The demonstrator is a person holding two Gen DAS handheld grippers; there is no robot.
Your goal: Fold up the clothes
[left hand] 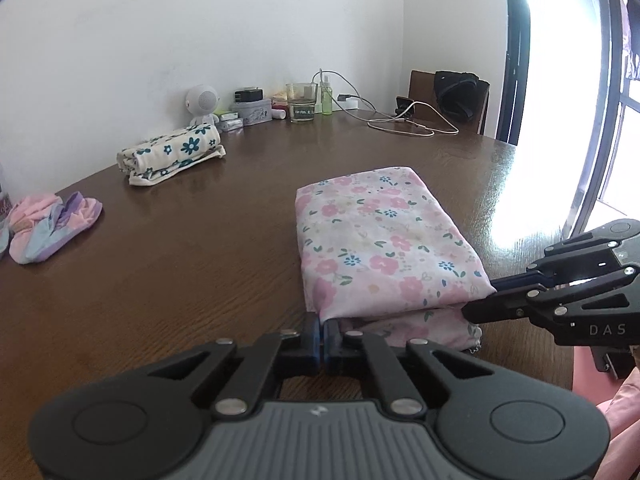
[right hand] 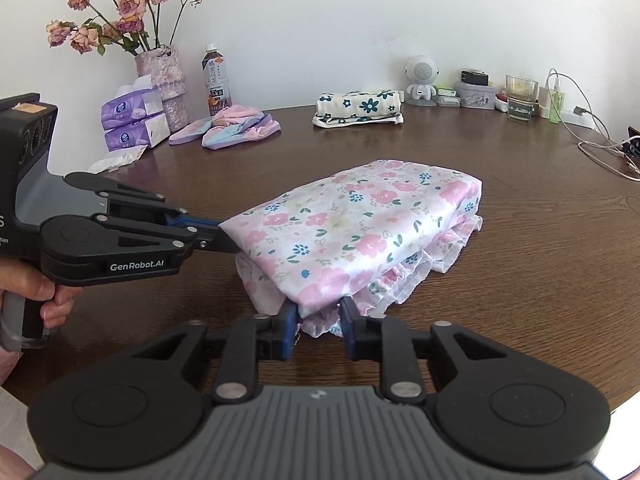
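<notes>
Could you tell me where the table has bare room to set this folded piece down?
Bare wood lies between the pink floral garment and the blue-flowered folded cloth, and right of the garment toward the cable. The back edge is crowded.

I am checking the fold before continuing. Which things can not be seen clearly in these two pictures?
- Left wrist view: underside layers of the pink floral garment, covered by its top fold.
- Right wrist view: label text on the bottle, too small.
- Left wrist view: the window, overexposed.
</notes>
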